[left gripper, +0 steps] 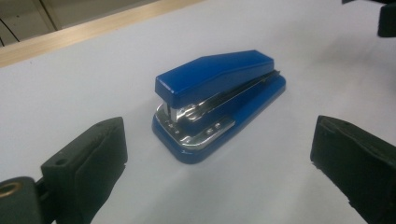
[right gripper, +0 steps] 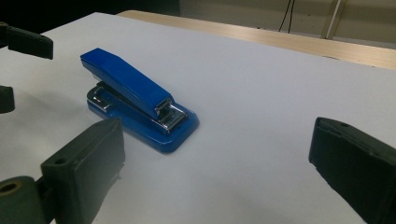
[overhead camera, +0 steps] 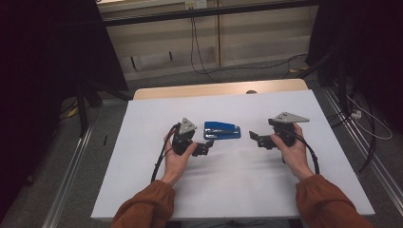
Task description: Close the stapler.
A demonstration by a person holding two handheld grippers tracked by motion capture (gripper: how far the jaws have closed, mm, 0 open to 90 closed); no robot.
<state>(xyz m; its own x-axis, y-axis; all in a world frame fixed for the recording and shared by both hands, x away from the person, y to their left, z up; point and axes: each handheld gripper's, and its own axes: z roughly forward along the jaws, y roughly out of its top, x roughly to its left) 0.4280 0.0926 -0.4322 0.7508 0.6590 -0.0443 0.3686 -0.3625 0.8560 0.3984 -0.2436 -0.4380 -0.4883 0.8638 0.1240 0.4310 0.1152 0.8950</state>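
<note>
A blue stapler (overhead camera: 222, 130) with a chrome mouth lies flat on the white table top (overhead camera: 237, 190), near its middle. My left gripper (overhead camera: 207, 146) rests just left of and a little nearer than the stapler, jaws open and pointing at it. In the left gripper view the stapler (left gripper: 219, 100) lies just ahead of the wide-apart jaws of the left gripper (left gripper: 217, 140), untouched. My right gripper (overhead camera: 256, 139) sits to the stapler's right, open and empty. From the right gripper view the stapler (right gripper: 135, 98) is ahead left of the right gripper (right gripper: 217, 140), with the left gripper (right gripper: 16, 70) beyond.
A bare wooden strip (overhead camera: 218, 89) runs along the table's far edge. Cables (overhead camera: 195, 42) trail over the floor behind, and dark stands (overhead camera: 85, 99) flank the table. The right gripper's jaw (left gripper: 387, 18) pokes into the top right of the left gripper view.
</note>
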